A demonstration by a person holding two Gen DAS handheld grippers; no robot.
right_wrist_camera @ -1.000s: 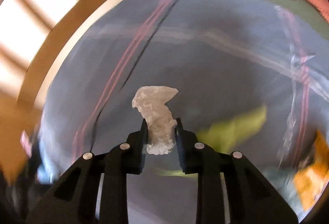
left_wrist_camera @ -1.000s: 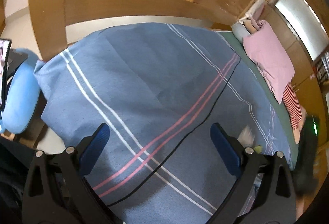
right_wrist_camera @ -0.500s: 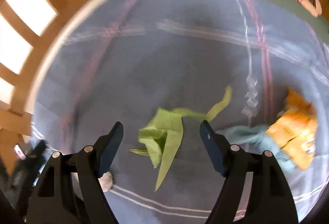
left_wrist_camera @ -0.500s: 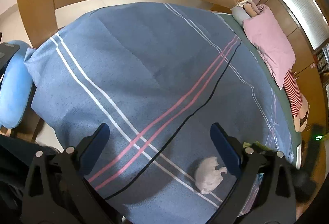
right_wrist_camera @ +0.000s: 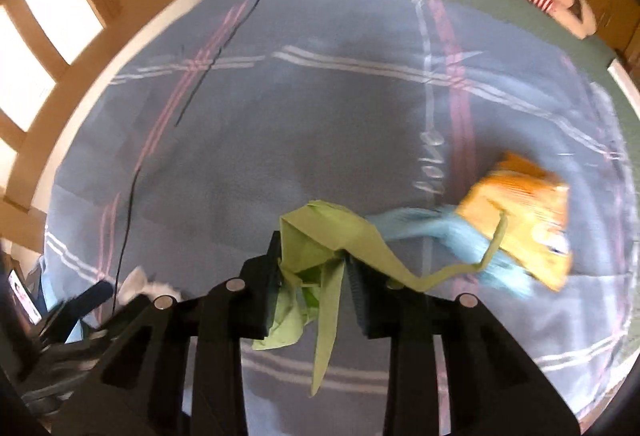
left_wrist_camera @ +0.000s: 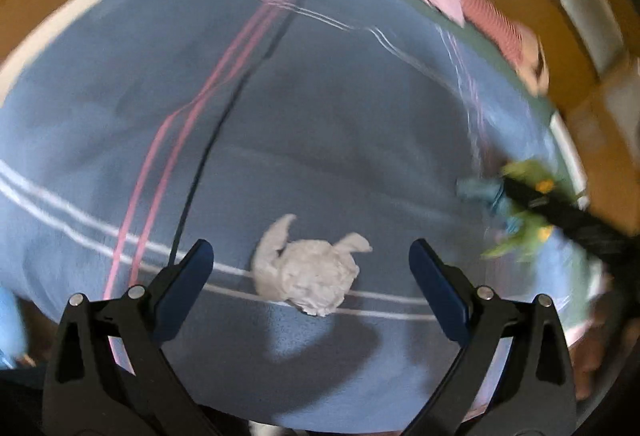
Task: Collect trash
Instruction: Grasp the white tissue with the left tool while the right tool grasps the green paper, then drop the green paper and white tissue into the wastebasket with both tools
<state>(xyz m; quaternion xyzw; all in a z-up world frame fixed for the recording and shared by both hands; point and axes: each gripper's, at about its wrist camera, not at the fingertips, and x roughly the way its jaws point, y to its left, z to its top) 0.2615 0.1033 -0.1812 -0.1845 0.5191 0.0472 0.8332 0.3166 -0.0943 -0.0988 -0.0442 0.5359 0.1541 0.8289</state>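
Your left gripper (left_wrist_camera: 310, 272) hangs spread wide over the white tissue wad (left_wrist_camera: 308, 278) — the wad lies on the blue blanket (left_wrist_camera: 320, 116) squarely between the two fingers, nothing pressing it yet. Its two loose tails point away from you; the bulk is roundish, so no axis matters much. This hand is plainly the nearer one. Your right gripper (right_wrist_camera: 316, 268) is clenched on the green paper scrap (right_wrist_camera: 320, 236), strips dangling below. Just beyond it, toward the blanket's right edge, lie an orange wrapper (right_wrist_camera: 524, 208) and a light blue scrap (right_wrist_camera: 440, 232) — open blanket all around, with a thin black cable (left_wrist_camera: 208, 144) left of the wad.
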